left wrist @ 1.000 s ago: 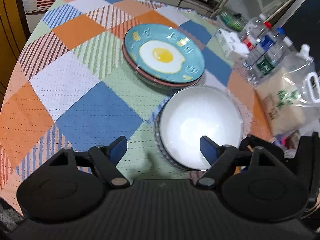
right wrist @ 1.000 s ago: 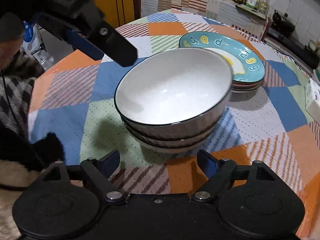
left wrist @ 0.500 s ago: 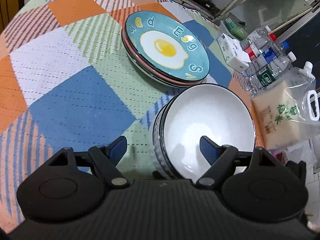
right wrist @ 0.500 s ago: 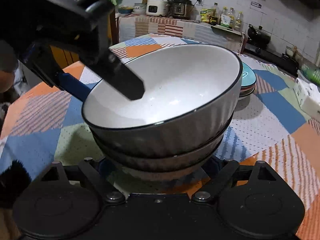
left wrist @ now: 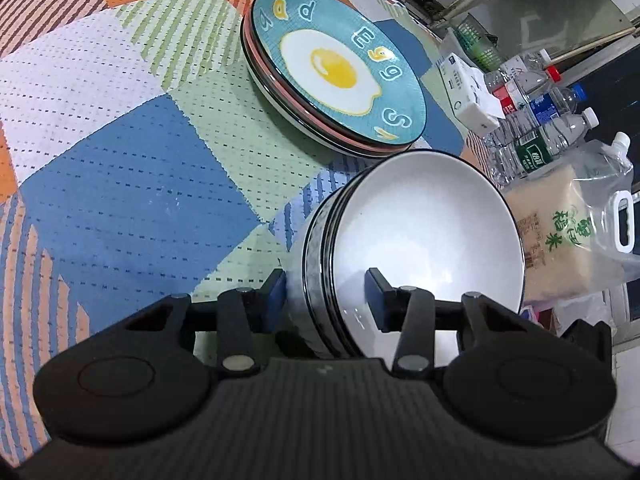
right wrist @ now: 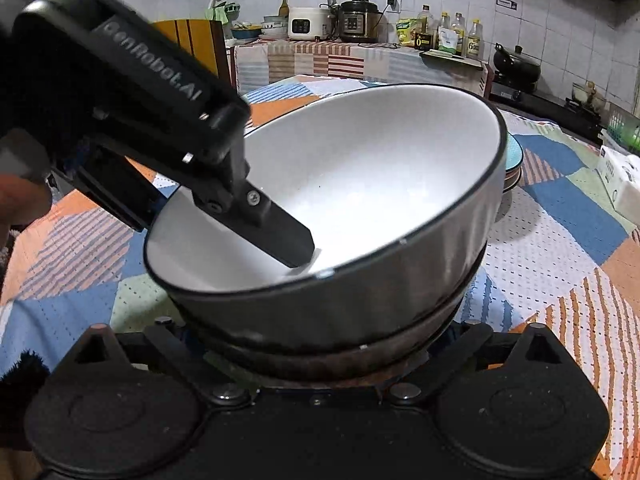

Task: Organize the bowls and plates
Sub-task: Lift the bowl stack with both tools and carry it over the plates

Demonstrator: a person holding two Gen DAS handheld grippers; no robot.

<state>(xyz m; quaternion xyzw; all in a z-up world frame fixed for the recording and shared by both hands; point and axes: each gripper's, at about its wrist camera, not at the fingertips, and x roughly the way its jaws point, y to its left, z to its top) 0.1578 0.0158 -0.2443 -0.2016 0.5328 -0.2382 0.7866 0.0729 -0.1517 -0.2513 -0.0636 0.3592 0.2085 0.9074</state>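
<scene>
A stack of three nested white bowls with dark outsides (left wrist: 424,232) (right wrist: 360,184) stands on the checked tablecloth. My left gripper (left wrist: 326,300) is shut on the near walls of the stack, one finger (right wrist: 280,232) inside the top bowl and one outside. My right gripper's fingertips are hidden under the bowls; its jaws flank the base of the stack. A stack of plates topped by a blue fried-egg plate (left wrist: 340,68) (right wrist: 514,160) lies just beyond the bowls.
A white tissue box (left wrist: 468,88), several water bottles (left wrist: 536,120) and a bag of rice (left wrist: 568,236) crowd the table's right side. The tablecloth (left wrist: 120,184) is bare to the left. A counter with cookers (right wrist: 340,20) stands behind the table.
Both grippers moved in on the bowl stack. The left one closed over its near walls; the right one slid low against its base.
</scene>
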